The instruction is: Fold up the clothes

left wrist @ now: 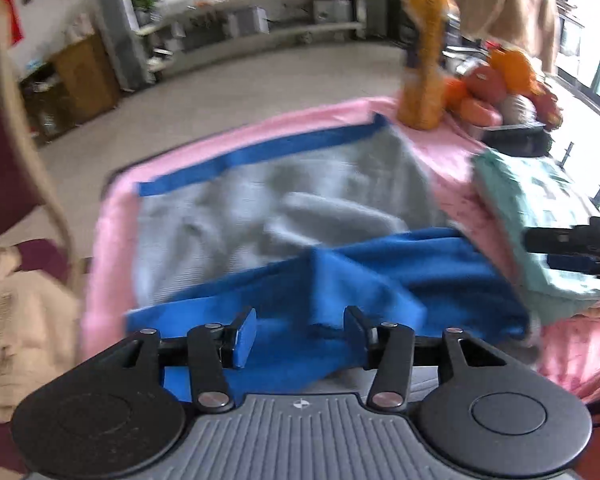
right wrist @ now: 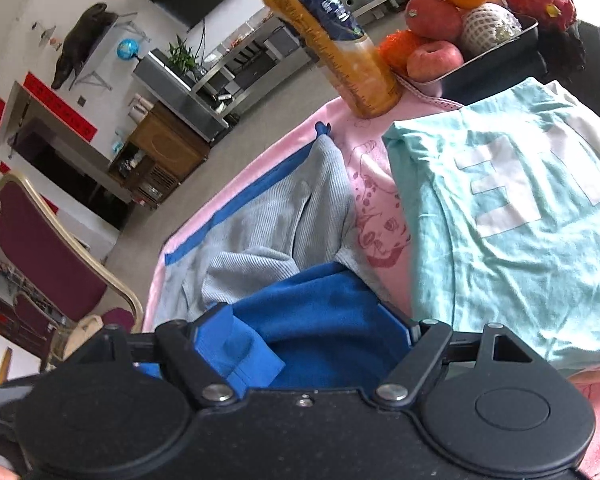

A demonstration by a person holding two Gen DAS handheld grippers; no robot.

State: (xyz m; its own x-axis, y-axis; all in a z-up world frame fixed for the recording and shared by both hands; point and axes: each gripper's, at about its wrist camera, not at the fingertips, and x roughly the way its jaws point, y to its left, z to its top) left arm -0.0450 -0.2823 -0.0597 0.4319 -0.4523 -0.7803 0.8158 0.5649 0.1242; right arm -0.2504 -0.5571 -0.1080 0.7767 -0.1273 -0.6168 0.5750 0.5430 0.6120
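Note:
A grey ribbed garment with blue trim [left wrist: 268, 208] lies spread on the pink cloth [left wrist: 112, 240] that covers the table. Its blue part [left wrist: 364, 276] is bunched at the near edge. My left gripper [left wrist: 300, 334] is open just above that blue fabric, which shows between its fingers. My right gripper [right wrist: 304, 340] is also open, with blue fabric [right wrist: 320, 320] lying between its fingers; the grey part [right wrist: 260, 232] stretches beyond. The right gripper also shows at the right edge of the left wrist view [left wrist: 576, 244].
A folded mint T-shirt [right wrist: 520, 216] lies to the right of the garment. An orange juice bottle [right wrist: 336, 44] and a tray of fruit [right wrist: 460, 28] stand at the far edge. A maroon chair [right wrist: 44, 252] stands left of the table.

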